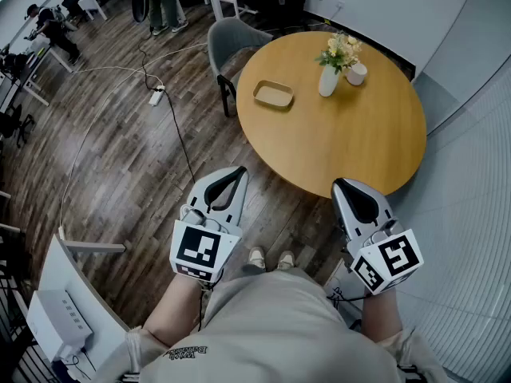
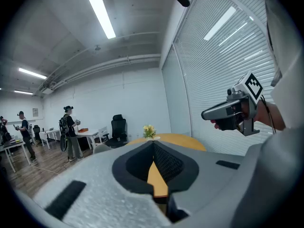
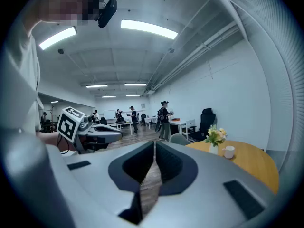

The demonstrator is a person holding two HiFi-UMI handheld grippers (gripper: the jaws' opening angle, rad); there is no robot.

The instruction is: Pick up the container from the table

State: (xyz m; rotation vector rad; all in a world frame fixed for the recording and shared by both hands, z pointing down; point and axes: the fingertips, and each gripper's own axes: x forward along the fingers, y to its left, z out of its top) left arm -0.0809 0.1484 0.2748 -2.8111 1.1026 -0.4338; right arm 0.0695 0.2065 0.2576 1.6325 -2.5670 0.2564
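The container (image 1: 274,94) is a shallow tan tray lying on the round wooden table (image 1: 359,142), towards its far left side. Both grippers hang in front of the table's near edge, well short of the container. My left gripper (image 1: 238,170) is over the floor left of the table, jaws together and holding nothing. My right gripper (image 1: 339,183) sits at the table's near rim, also shut and empty. In the left gripper view the left gripper (image 2: 153,142) points toward the table (image 2: 187,139). The container does not show in either gripper view.
A white vase of flowers (image 1: 330,74) and a white cup (image 1: 357,73) stand at the table's far side. A grey chair (image 1: 227,42) is at the table's far left. A cable and power strip (image 1: 156,96) lie on the wooden floor. People stand at desks far off.
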